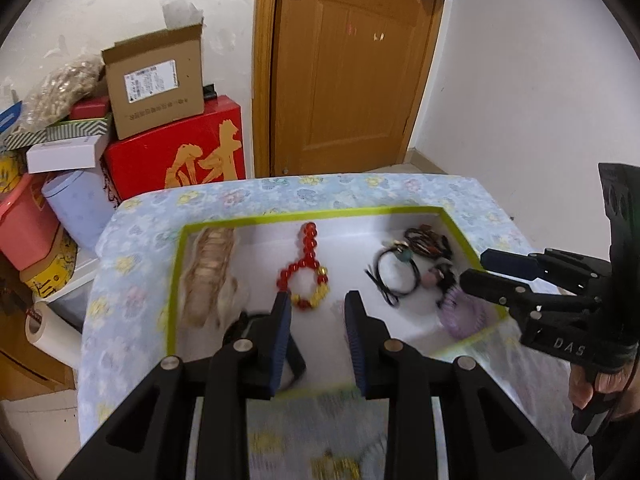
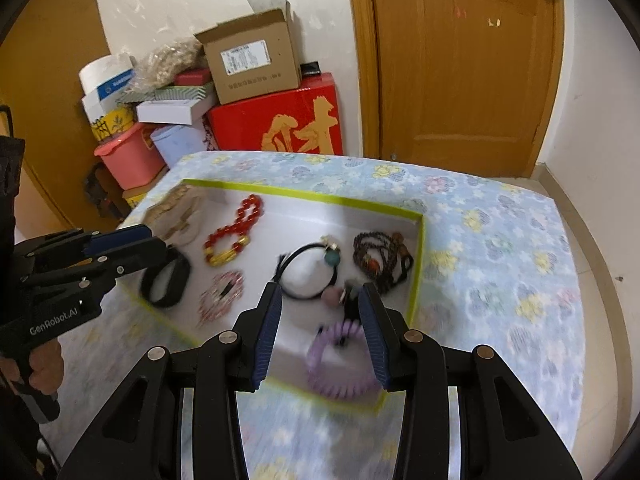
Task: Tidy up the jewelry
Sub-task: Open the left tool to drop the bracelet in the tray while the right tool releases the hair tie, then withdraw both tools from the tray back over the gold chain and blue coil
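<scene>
— Where's the jewelry sitting?

— All of it lies in the shallow white tray [image 2: 418, 256] with the yellow-green rim, on the table under the blue flowered cloth [image 2: 500, 248]. From the far left corner: a tan beaded piece [image 1: 210, 272] on something pale, then the red bead bracelet [image 2: 234, 236] with its gold beads, twisted into a figure of eight. Right of the middle is a black cord bracelet [image 2: 308, 276] with a teal bead, and the dark beaded strand [image 2: 380, 258] is heaped in the far right corner.

— And nearer us?

— A lilac coil band [image 2: 340, 364] by the near rim, a red-and-white patterned bangle [image 2: 222, 298] beside it, and a black band [image 2: 166, 280] standing on edge at the near left (all a bit blurred).

— What are the grippers doing?

— The left gripper [image 1: 318, 344] hangs over the near part of the tray, fingers apart, nothing between them; the red bracelet lies just past its tips. The right gripper [image 2: 320, 340] is also parted and holding nothing, above the lilac coil without touching it. A hand [image 1: 592, 388] grips its handle.

— Behind the table?

— A red box [image 1: 176, 160] with gold lettering, a cardboard carton [image 1: 156, 84] on top, and a wooden door [image 1: 348, 68].
</scene>
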Available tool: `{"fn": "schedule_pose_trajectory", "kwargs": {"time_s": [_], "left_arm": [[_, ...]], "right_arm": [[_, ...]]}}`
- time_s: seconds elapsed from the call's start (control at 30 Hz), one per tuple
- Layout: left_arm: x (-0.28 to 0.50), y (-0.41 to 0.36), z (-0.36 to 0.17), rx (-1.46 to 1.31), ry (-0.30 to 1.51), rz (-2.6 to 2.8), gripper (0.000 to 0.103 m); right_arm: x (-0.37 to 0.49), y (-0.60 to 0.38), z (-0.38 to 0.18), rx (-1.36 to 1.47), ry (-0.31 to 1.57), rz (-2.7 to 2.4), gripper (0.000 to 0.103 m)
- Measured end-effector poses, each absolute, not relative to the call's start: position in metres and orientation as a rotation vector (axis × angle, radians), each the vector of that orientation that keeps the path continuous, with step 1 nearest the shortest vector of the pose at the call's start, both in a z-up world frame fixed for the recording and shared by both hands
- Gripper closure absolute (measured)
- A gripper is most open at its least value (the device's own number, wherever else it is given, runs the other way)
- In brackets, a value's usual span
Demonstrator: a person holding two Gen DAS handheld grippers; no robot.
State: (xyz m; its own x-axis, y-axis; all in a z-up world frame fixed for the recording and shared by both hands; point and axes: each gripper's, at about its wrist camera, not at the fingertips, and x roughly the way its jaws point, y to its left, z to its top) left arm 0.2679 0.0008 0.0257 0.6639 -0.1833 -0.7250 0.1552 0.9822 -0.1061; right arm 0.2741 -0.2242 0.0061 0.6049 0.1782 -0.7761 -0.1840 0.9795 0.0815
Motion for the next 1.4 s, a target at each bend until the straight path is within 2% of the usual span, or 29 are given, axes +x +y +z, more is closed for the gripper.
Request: {"fn": "schedule_pose_trajectory", "kwargs": {"time_s": [0.3,0.77,1.4], "left_arm": [[0.187,0.001,0.038,-0.009,0.804,-0.138,0.074],[0.098,-0.005,0.037,-0.023,0.789,-0.12,0.074],[0.072,-0.003,0.025,-0.046,0.799,-0.099,0.074]], "right_arm": [[0.195,-0.217,0.033,0.002,0.84,0.233,0.062],[0.094,-0.199,0.034,-0.002,0.82,0.265,0.062],[0.067,-0.186,0.016,0.0,0.859,0.298,0.062]]}}
